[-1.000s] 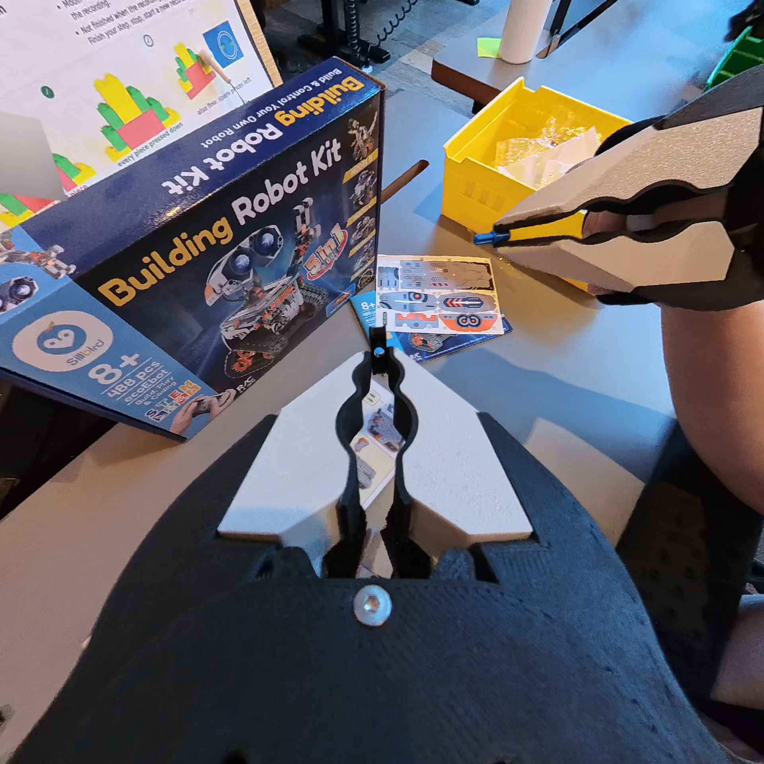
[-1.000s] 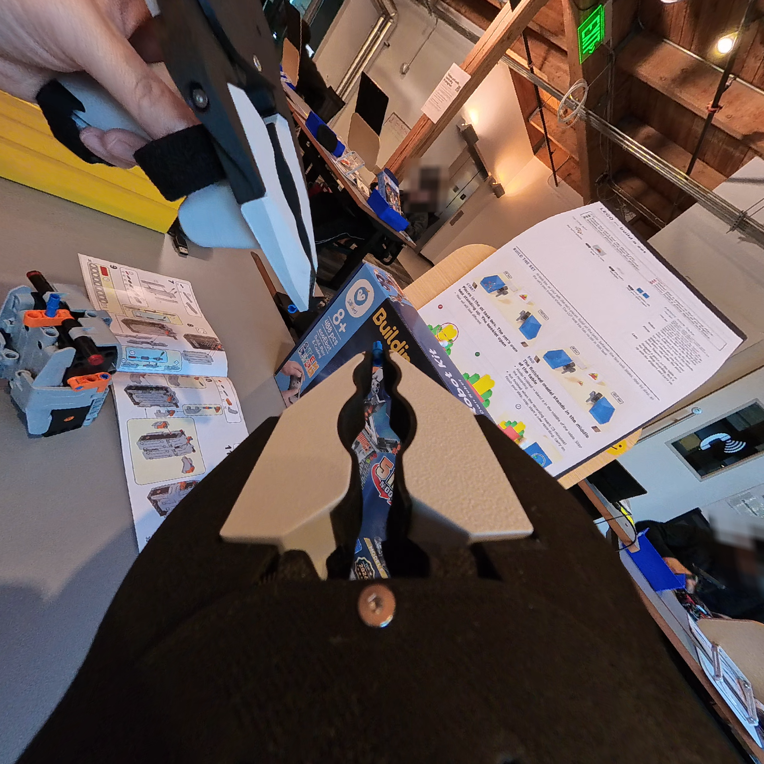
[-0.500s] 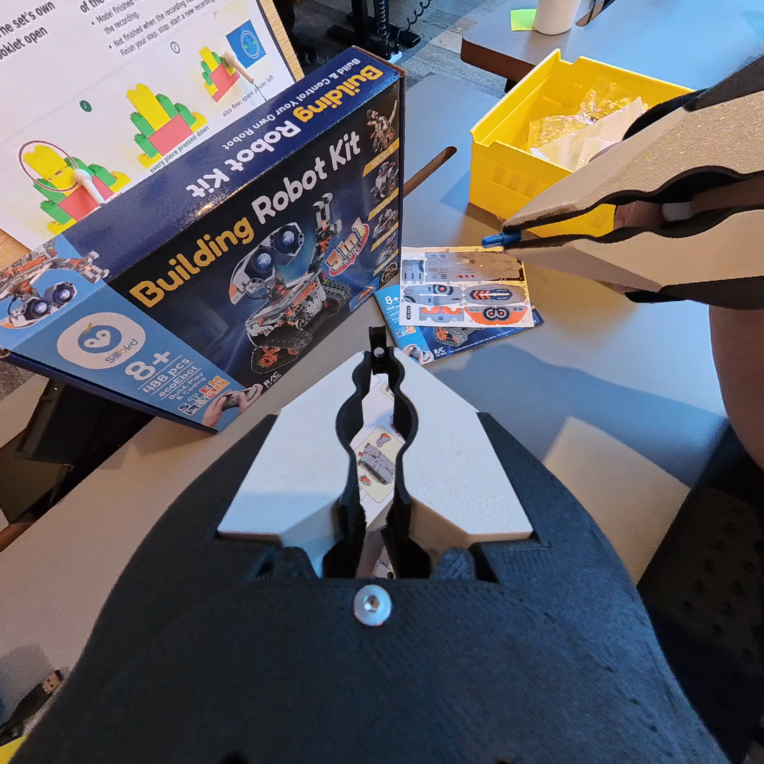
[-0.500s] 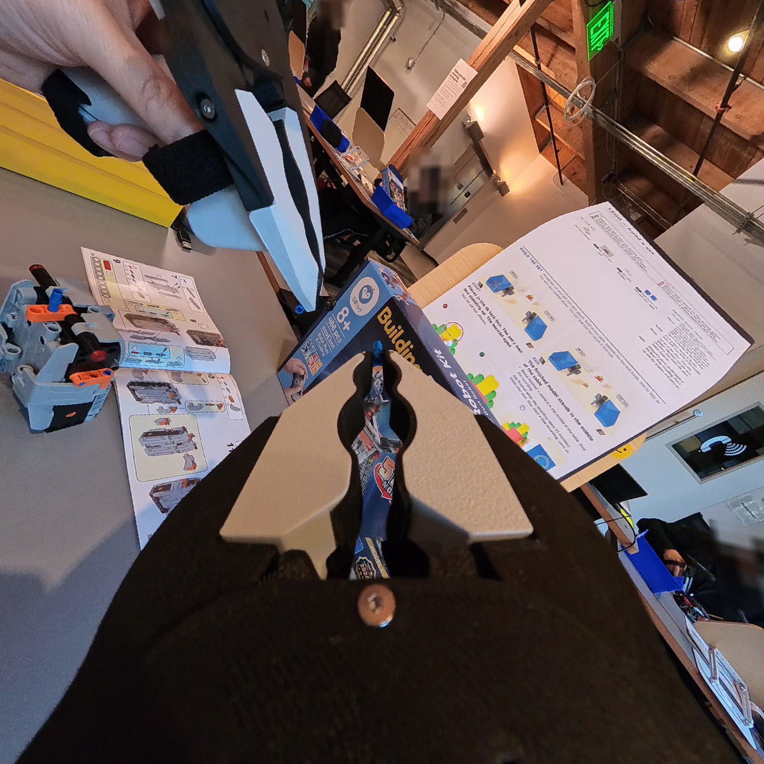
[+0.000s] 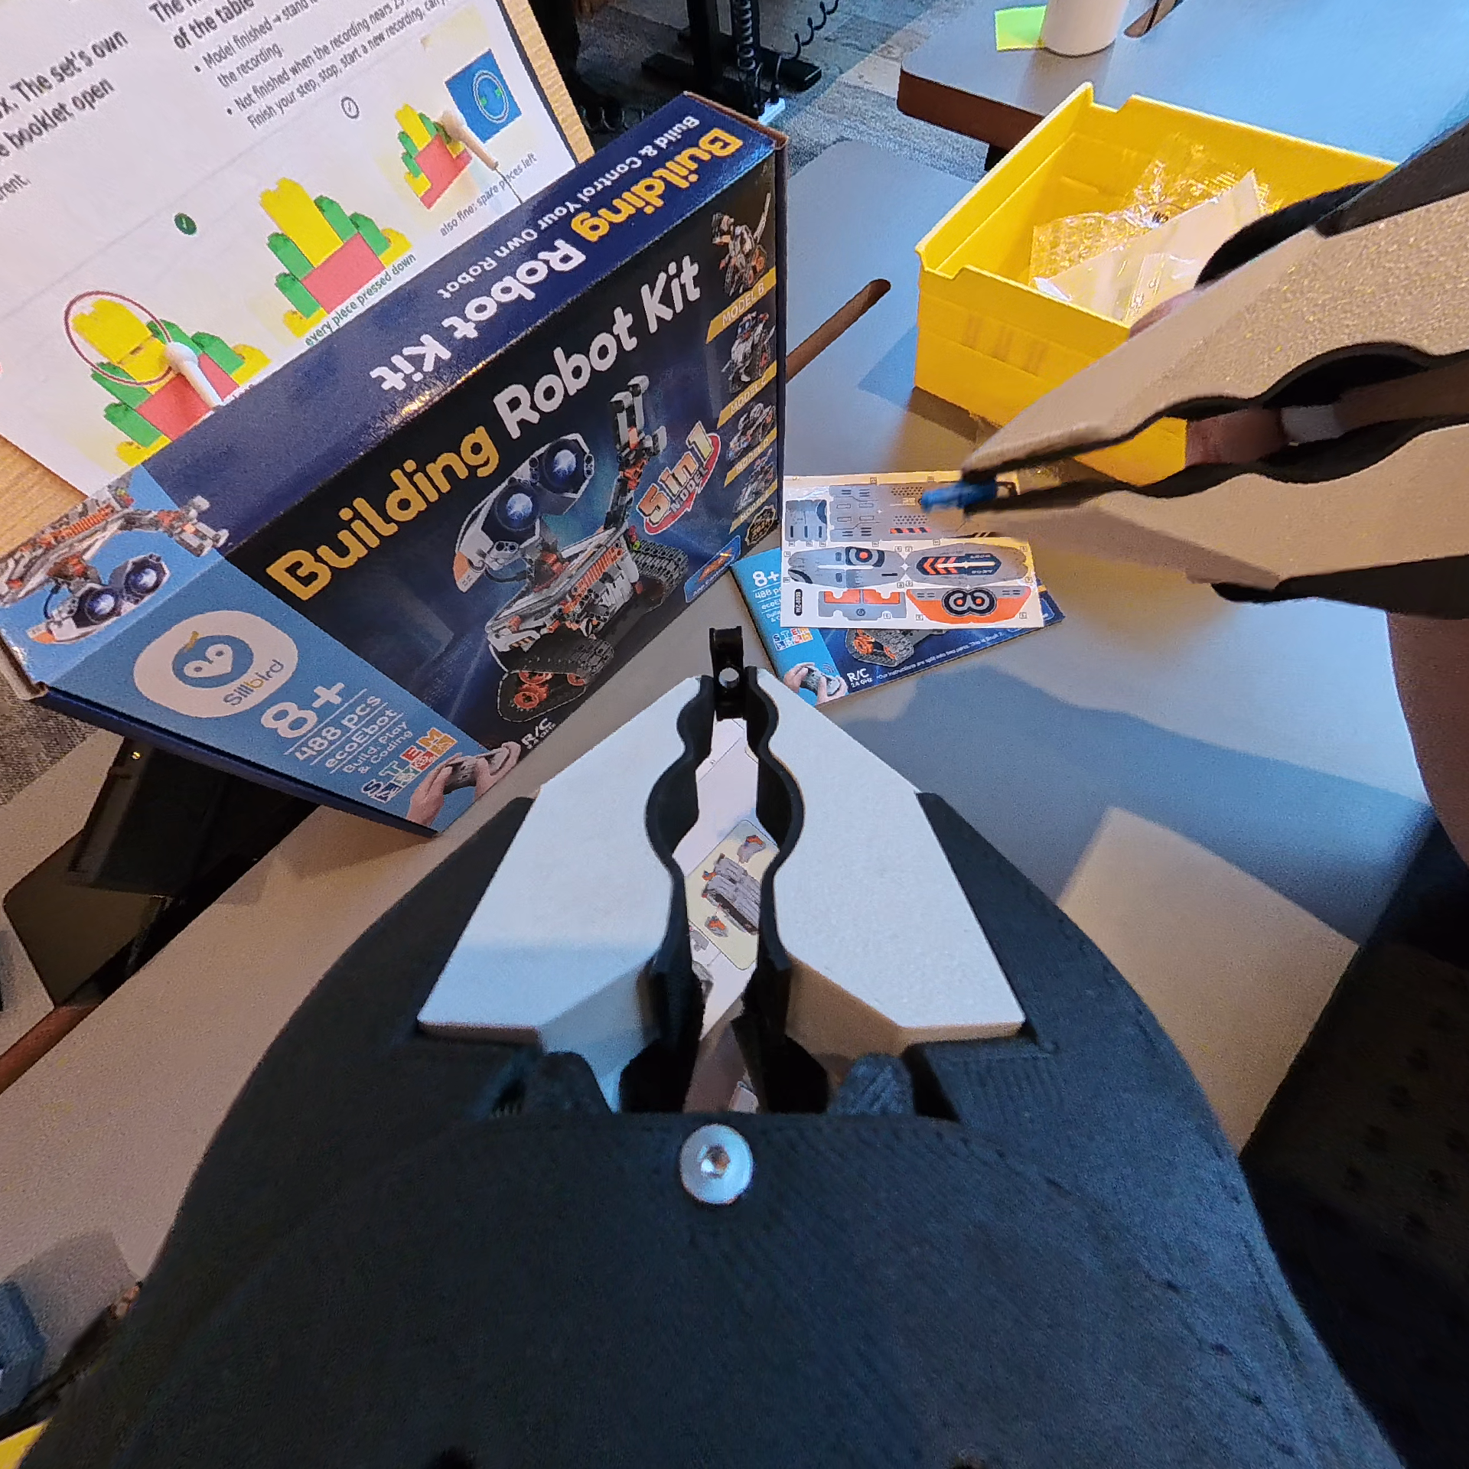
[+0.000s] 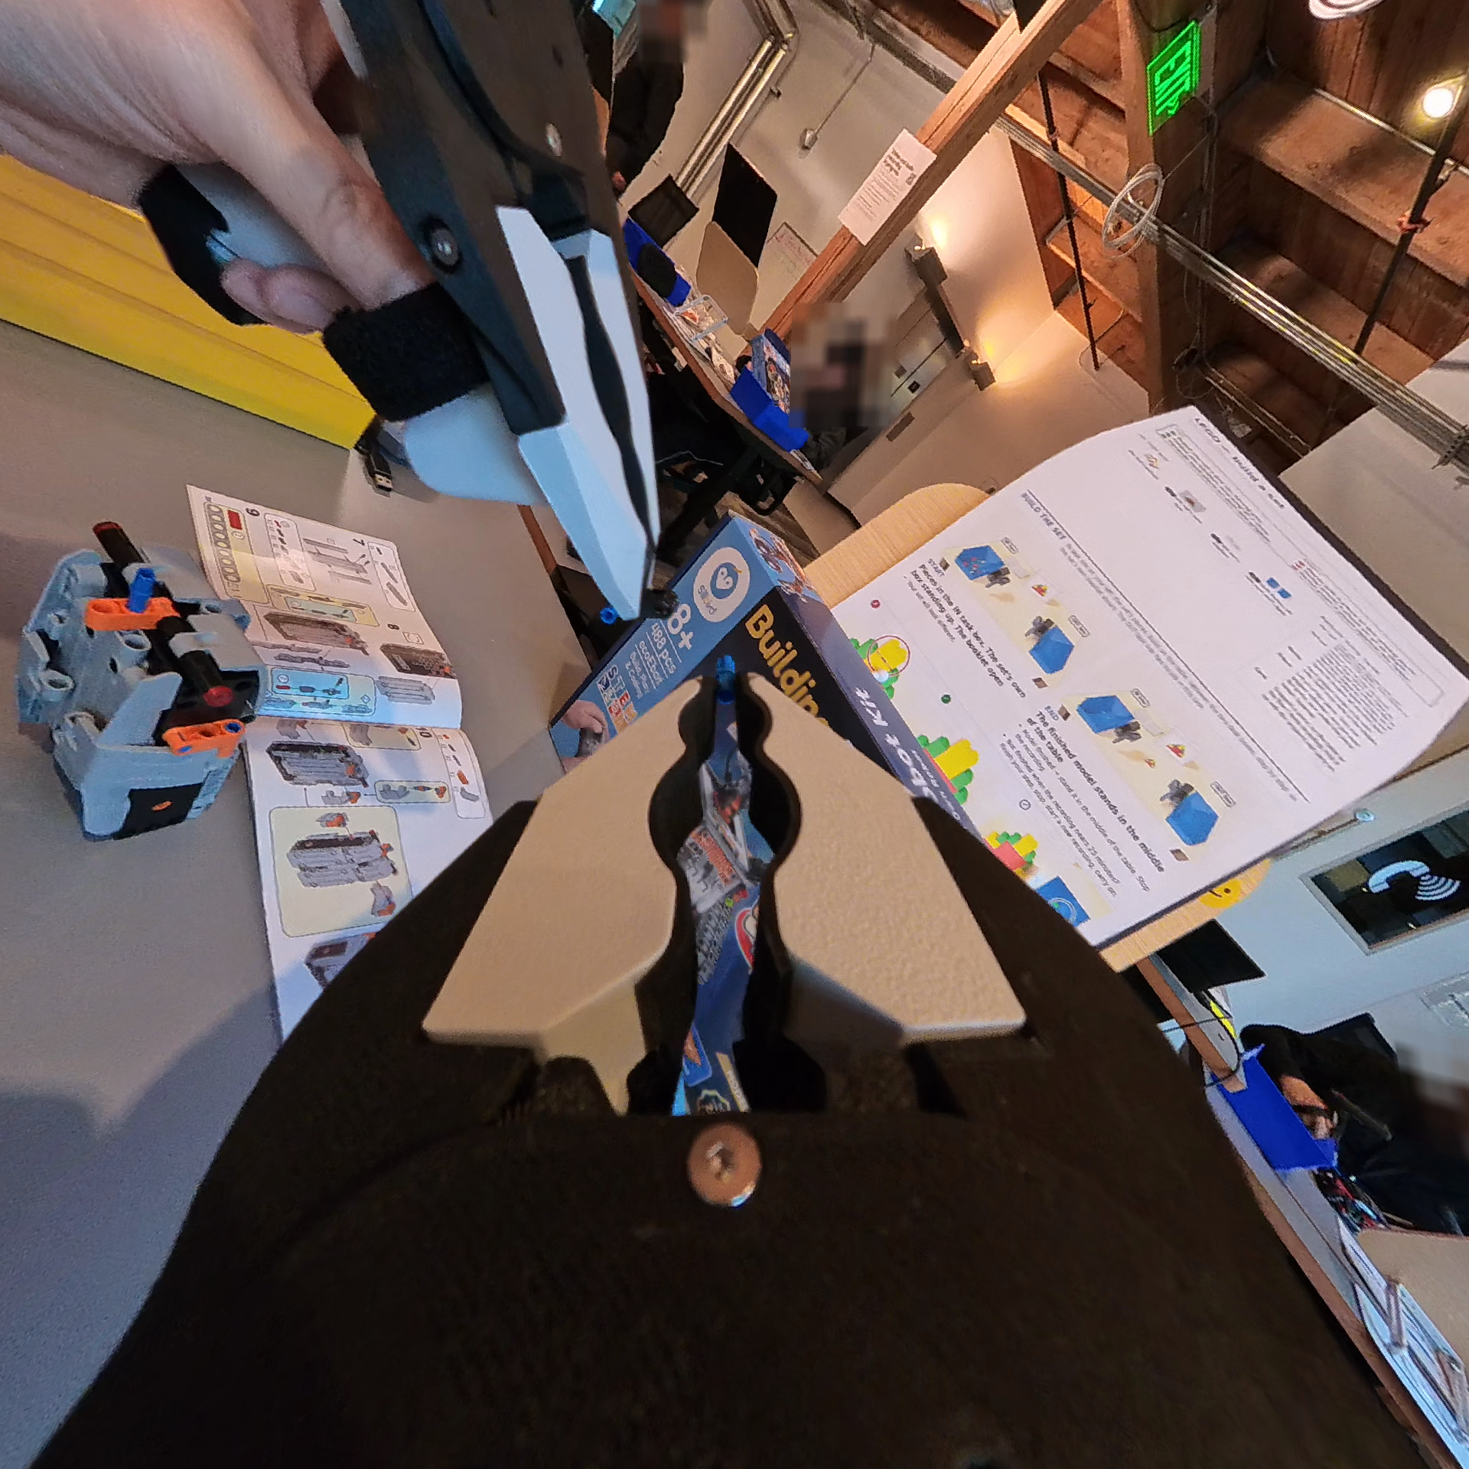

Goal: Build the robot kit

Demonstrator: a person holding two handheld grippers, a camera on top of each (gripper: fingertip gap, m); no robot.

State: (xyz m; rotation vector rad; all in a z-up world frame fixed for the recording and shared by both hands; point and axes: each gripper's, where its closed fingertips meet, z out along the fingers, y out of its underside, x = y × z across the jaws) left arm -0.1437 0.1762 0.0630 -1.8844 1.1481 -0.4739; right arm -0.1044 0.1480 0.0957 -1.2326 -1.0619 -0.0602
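Observation:
My left gripper (image 5: 726, 685) is shut on a small black connector piece (image 5: 725, 656) that sticks out of its tips, held above the grey table (image 5: 1153, 715). My right gripper (image 6: 727, 685) is shut on a small blue pin (image 6: 725, 668). In the left wrist view the right gripper (image 5: 979, 494) comes in from the right with the blue pin (image 5: 950, 498) pointing left. In the right wrist view the left gripper (image 6: 640, 596), held by a hand (image 6: 159, 103), hangs tip-down just above and left of my right tips. The two tips are close but apart.
A blue robot-kit box (image 5: 477, 477) leans against a board with a printed instruction sheet (image 6: 1153, 652). A yellow bin (image 5: 1033, 318) holds plastic bags. A sticker sheet (image 5: 906, 556) lies on a booklet. A grey partly built model (image 6: 135, 691) sits beside an open instruction booklet (image 6: 350, 715). Tip to tip, the grippers are about 6 cm apart. The grey partly built model (image 6: 135, 691) lies around 15 cm away from my left fingertips.
The two grippers have drawn closer together. In the right wrist view the left gripper's tip has come down toward my right tips. Both stay shut on their pieces.

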